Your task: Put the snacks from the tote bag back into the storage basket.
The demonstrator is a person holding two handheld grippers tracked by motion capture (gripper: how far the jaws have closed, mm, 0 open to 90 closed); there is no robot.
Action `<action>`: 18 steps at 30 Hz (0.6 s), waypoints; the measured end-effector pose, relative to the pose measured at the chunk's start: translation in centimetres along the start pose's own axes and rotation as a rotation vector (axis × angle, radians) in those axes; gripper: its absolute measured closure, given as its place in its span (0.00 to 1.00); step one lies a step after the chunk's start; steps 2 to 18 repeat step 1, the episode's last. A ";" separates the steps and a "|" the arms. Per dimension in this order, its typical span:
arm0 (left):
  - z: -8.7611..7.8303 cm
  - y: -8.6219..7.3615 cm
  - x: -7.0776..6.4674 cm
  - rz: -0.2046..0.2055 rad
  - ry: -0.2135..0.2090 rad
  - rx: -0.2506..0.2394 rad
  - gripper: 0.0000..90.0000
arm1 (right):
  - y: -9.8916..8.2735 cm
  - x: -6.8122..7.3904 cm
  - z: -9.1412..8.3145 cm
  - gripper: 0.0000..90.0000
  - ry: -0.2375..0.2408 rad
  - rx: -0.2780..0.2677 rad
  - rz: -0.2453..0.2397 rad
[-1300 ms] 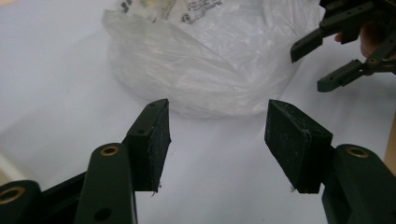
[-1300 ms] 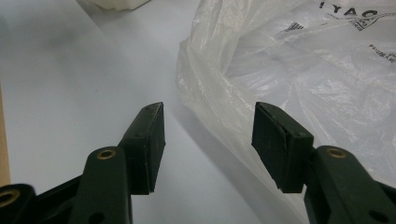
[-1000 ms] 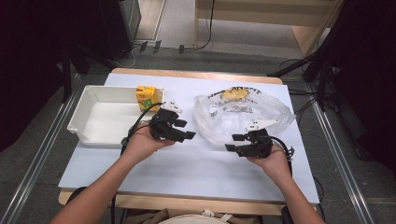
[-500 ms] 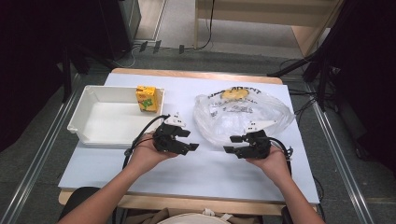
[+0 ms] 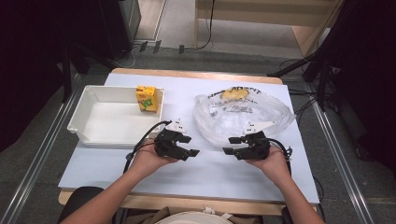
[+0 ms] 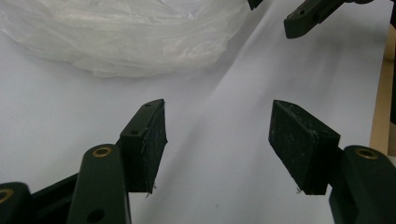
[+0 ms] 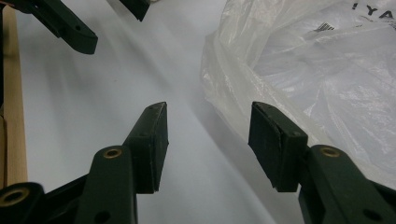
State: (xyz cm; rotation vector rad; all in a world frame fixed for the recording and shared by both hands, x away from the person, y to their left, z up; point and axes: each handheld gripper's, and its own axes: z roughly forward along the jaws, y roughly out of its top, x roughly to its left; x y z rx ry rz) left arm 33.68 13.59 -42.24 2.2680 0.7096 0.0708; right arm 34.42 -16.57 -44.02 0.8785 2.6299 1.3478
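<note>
Near the table's front edge, the left gripper (image 5: 189, 145) and right gripper (image 5: 232, 145) face each other beside the plastic bag (image 5: 243, 114), fingers wide and empty.

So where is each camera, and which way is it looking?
High view: above the person's side, looking forward and down at the white table; both forearms, left gripper, right gripper.
Left gripper view: rides that gripper, facing the crinkly clear plastic bag.
Right gripper view: rides that gripper, beside the bag.
All share the bag.
</note>
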 end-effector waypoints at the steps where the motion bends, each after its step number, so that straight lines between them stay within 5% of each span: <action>1: 0.1 -0.1 0.0 0.008 -0.001 0.001 0.41 | 0.0 0.0 0.0 0.54 0.000 -0.002 -0.003; 18: 0.1 -0.1 0.0 0.008 -0.001 0.001 0.41 | 0.0 0.0 0.0 0.54 0.000 -0.002 -0.003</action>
